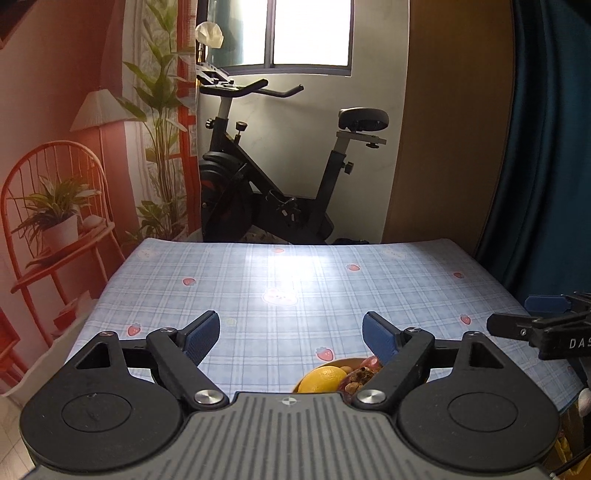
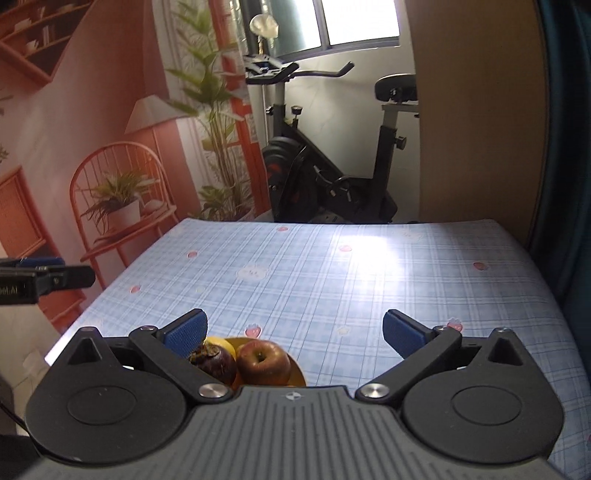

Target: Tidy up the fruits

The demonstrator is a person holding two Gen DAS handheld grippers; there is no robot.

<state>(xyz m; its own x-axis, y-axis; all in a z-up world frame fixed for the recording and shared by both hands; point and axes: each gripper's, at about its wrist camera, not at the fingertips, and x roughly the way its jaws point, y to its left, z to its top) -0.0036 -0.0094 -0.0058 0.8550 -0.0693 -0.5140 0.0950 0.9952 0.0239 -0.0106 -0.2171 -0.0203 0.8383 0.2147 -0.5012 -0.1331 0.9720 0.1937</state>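
**Both grippers wide open, fruit in the bowl**

Left gripper (image 1: pixel 291 334): jaws spread wide, nothing between the blue pads, only tablecloth behind them. Right gripper (image 2: pixel 294 332): same, jaws at full spread and empty.

View differences:
- Left wrist view shows the orange bowl (image 1: pixel 351 360) low in frame, half hidden by the gripper body. In it: a lemon (image 1: pixel 322 378) at left, plus brownish and reddish fruit at right that I can't identify (mostly covered by the right finger).
- Right wrist view shows the same bowl (image 2: pixel 297 373) from the other side: a red apple (image 2: pixel 263 362) with stem dimple up, touching a dark purple mangosteen (image 2: pixel 213 362) on its left, a bit of yellow fruit behind them.
- Each view catches the other gripper's tip at its edge: right one at the left view's right edge, left one at the right view's left edge.

Surface: table (image 2: pixel 369 277) covered in a pale blue plaid cloth with strawberry and bunny prints, window glare in the middle. Bowl sits near the close edge.

Room: black exercise bike (image 1: pixel 273 177) behind the table under a window (image 1: pixel 310 33), printed backdrop with chair, lamp and plants at left, wooden panel and dark blue curtain (image 1: pixel 546 147) at right.
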